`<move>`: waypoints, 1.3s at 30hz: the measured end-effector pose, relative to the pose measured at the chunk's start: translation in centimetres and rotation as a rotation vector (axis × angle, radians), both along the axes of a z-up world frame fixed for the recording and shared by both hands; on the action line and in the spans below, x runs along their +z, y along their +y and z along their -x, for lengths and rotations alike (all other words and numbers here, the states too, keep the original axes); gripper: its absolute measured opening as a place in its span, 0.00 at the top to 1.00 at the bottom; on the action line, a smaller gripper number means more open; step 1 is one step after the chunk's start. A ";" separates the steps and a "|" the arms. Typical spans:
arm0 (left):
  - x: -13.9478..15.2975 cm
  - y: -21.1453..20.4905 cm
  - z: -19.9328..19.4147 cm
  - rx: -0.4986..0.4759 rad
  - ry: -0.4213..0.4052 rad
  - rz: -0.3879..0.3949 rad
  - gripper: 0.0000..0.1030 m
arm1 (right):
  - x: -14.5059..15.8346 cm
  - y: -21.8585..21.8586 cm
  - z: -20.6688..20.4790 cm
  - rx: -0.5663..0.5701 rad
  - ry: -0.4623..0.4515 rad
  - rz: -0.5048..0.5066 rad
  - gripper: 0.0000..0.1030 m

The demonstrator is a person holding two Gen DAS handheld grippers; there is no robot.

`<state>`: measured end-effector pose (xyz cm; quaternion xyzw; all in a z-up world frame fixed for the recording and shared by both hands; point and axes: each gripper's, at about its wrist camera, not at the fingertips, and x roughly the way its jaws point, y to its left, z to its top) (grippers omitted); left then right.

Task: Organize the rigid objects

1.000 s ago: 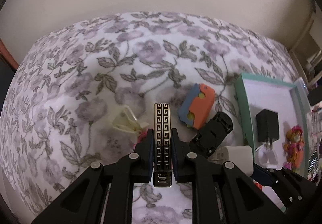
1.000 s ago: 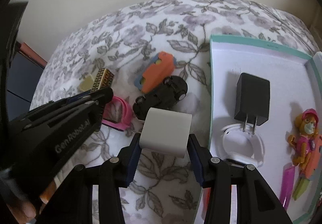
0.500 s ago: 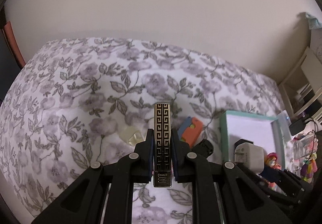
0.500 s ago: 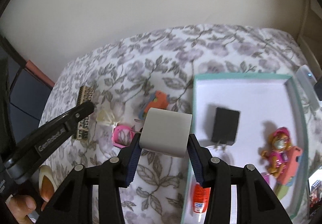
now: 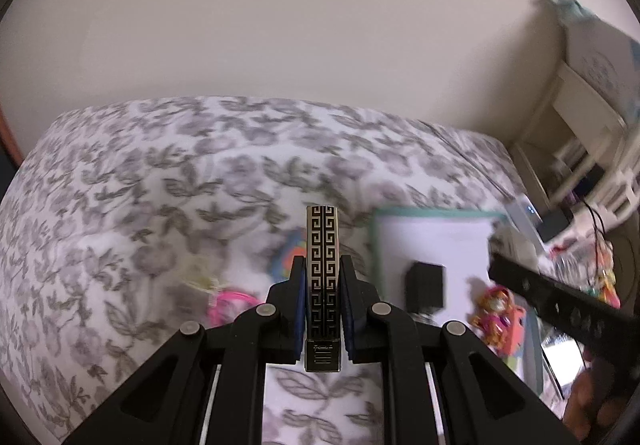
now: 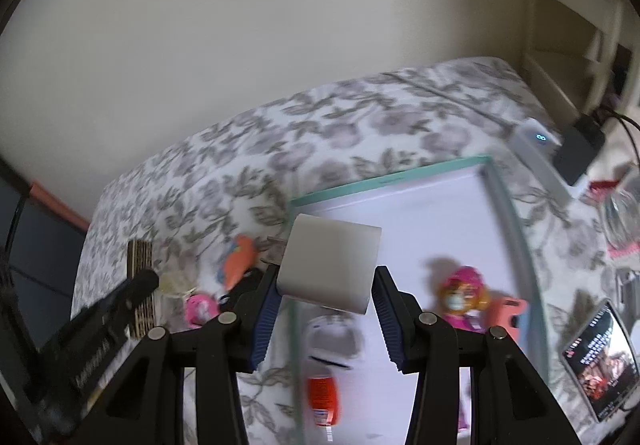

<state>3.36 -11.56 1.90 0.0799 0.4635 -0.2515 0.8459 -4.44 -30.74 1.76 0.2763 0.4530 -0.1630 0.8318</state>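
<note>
My left gripper [image 5: 323, 265] is shut on a slim black bar with a gold key pattern [image 5: 323, 241] and holds it upright above the flowered bedspread [image 5: 140, 205]. My right gripper [image 6: 326, 279] is shut on a white charger block [image 6: 330, 265], raised over the near left corner of the teal-rimmed white tray [image 6: 384, 177]. In the tray lie a black plug adapter [image 5: 426, 285], a pink doll figure [image 6: 460, 297], a white round item [image 6: 332, 333] and an orange tube [image 6: 322, 395]. On the bedspread lie an orange-and-blue toy [image 6: 238, 261], a pink ring-shaped item [image 6: 200, 307] and a cream clip [image 5: 198, 277].
A lit phone [image 6: 600, 357] lies right of the tray. A grey device with a blue light [image 6: 536, 141] and a black box [image 6: 580, 149] sit beyond the tray's far corner. White shelves [image 5: 580, 133] stand at the right. A plain wall backs the bed.
Both grippers have risen with their loads, so more wall shows. The right gripper has carried the white block rightward, from beside the tray to over its left edge.
</note>
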 end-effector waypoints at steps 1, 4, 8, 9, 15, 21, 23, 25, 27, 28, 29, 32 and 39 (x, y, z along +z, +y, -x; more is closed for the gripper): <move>-0.1 -0.6 0.4 -0.019 0.006 -0.001 0.85 | -0.1 -0.4 0.2 -0.010 0.002 -0.002 0.53; -0.9 -3.1 2.1 -0.095 0.049 -0.001 0.85 | -0.4 -2.0 1.2 -0.053 0.013 -0.007 0.53; -2.0 -5.6 4.1 -0.171 0.082 -0.025 0.85 | -0.9 -3.5 2.2 -0.092 0.034 0.001 0.53; -2.2 -6.1 4.5 -0.184 0.085 -0.030 0.85 | -1.0 -3.9 2.4 -0.101 0.040 0.004 0.53; -4.2 -8.2 6.6 -0.236 0.128 -0.061 0.85 | -1.7 -5.5 3.4 -0.140 0.078 0.034 0.53; -5.8 -9.4 7.8 -0.270 0.155 -0.102 0.85 | -3.2 -6.6 3.9 -0.166 0.136 0.051 0.53; -6.2 -9.7 8.1 -0.283 0.163 -0.110 0.85 | -3.7 -6.7 4.0 -0.164 0.150 0.049 0.53; -6.7 -10.1 8.5 -0.298 0.171 -0.123 0.85 | -4.1 -6.7 3.9 -0.161 0.163 0.047 0.53; -7.2 -10.3 8.7 -0.306 0.178 -0.138 0.85 | -4.6 -6.7 3.8 -0.161 0.185 0.046 0.53; -7.5 -10.3 8.8 -0.309 0.183 -0.147 0.85 | -4.9 -6.7 3.8 -0.163 0.195 0.047 0.53; -7.7 -10.4 8.9 -0.311 0.186 -0.154 0.85 | -5.1 -6.7 3.8 -0.165 0.205 0.047 0.53; -8.3 -10.6 9.1 -0.314 0.186 -0.177 0.85 | -5.8 -6.6 3.7 -0.160 0.229 0.042 0.53; -9.5 -10.8 9.5 -0.322 0.197 -0.218 0.84 | -6.8 -6.2 3.4 -0.139 0.262 0.049 0.53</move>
